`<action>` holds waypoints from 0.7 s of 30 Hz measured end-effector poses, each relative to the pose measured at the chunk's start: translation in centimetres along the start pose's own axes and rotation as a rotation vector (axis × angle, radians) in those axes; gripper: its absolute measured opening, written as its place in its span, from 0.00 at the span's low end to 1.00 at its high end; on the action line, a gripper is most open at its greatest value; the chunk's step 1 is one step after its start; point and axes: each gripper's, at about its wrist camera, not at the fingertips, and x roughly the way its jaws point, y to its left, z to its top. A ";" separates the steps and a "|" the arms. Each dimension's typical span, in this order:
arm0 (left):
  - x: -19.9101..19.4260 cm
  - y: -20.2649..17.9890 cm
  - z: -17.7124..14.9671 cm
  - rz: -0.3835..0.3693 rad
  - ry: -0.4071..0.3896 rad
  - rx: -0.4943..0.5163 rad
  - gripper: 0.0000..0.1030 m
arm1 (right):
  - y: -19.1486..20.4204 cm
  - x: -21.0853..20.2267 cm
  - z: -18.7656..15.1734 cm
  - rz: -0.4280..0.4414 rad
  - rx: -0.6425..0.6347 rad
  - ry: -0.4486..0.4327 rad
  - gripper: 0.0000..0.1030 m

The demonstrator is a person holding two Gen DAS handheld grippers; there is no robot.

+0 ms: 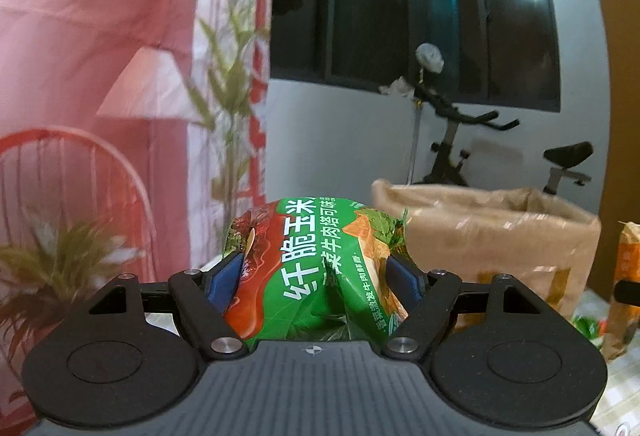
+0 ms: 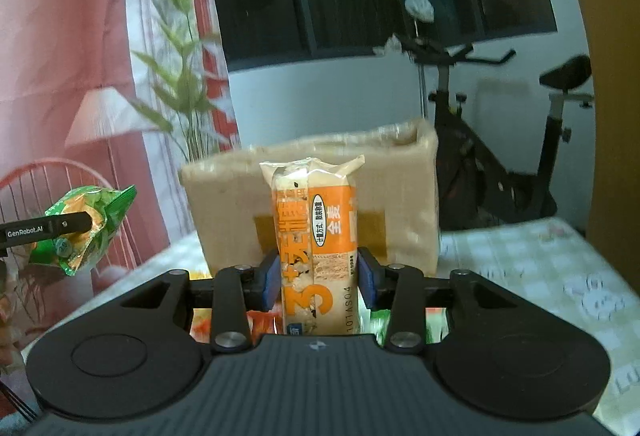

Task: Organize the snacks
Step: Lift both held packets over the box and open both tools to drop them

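Left tool [image 1: 316, 276]: blue pads squeezing a puffy green-and-red foil snack bag [image 1: 316, 256], creased mid-face.
Right tool [image 2: 318, 278]: narrow, clamped on an upright orange-and-clear plastic cracker pack [image 2: 316, 236].

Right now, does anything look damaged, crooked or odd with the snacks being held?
The green chip bag is creased inward where the left tongs squeeze it. The orange snack pack stands upright in the right tongs, undamaged.

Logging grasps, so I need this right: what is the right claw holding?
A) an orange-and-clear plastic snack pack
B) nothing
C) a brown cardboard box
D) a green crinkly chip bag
A: the right claw pinches the orange-and-clear plastic snack pack upright between its blue pads.
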 end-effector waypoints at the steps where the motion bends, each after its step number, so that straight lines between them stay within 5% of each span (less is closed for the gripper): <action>1: 0.2 -0.4 0.4 -0.008 -0.006 0.002 0.77 | -0.1 0.1 0.4 0.006 -0.001 -0.010 0.40; 16: 6.1 -6.0 6.4 -0.144 -0.091 0.035 0.77 | -1.6 4.1 7.0 0.065 0.002 -0.092 0.40; 21: 10.6 -8.4 7.9 -0.195 -0.030 0.050 0.77 | -2.2 6.1 9.2 0.066 0.001 -0.113 0.40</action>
